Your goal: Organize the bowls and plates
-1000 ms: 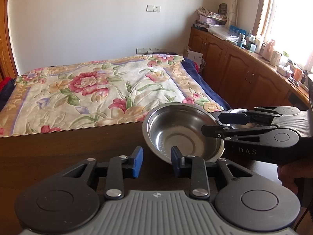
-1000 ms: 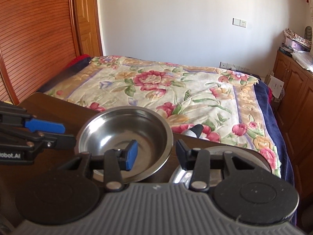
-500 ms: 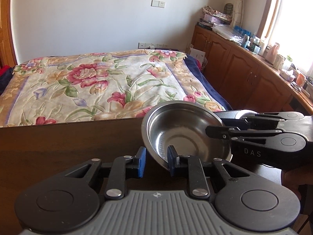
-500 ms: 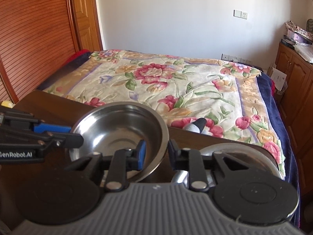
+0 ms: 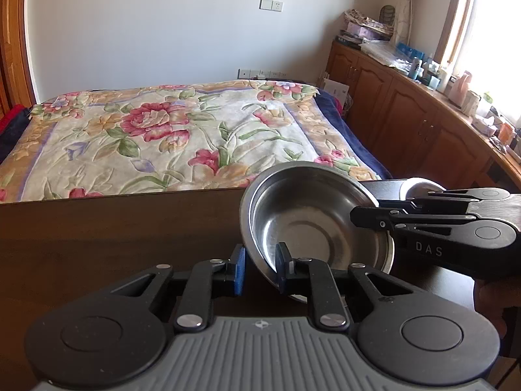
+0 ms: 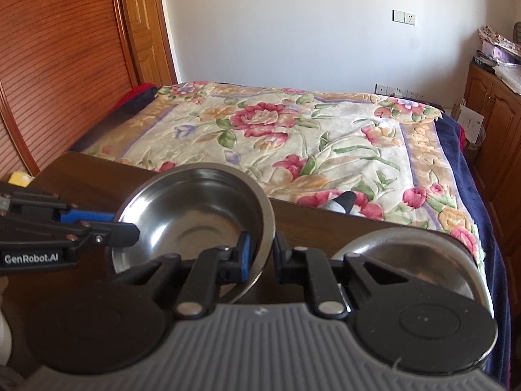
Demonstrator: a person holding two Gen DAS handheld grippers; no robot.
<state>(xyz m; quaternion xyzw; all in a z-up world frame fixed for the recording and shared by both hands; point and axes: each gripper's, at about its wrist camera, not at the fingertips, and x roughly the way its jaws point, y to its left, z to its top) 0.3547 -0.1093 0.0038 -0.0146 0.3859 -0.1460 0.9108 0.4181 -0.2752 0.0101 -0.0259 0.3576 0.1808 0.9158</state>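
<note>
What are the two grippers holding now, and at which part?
Both hold the steel bowl by its rim: the left gripper on its near edge, the right gripper on the opposite side.

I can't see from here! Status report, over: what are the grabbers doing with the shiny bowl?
Left gripper and right gripper each straddle the steel bowl rim, opposite sides. Bowl tilted over dark table. Second steel dish sits right. Nothing blocking.

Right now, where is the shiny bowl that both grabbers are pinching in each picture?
Left wrist view: steel bowl, lower right of centre, rim between the left gripper fingers.
Right wrist view: steel bowl, lower left of centre, rim between the right gripper fingers.
Shared landmark: flowered bedspread behind it.
</note>
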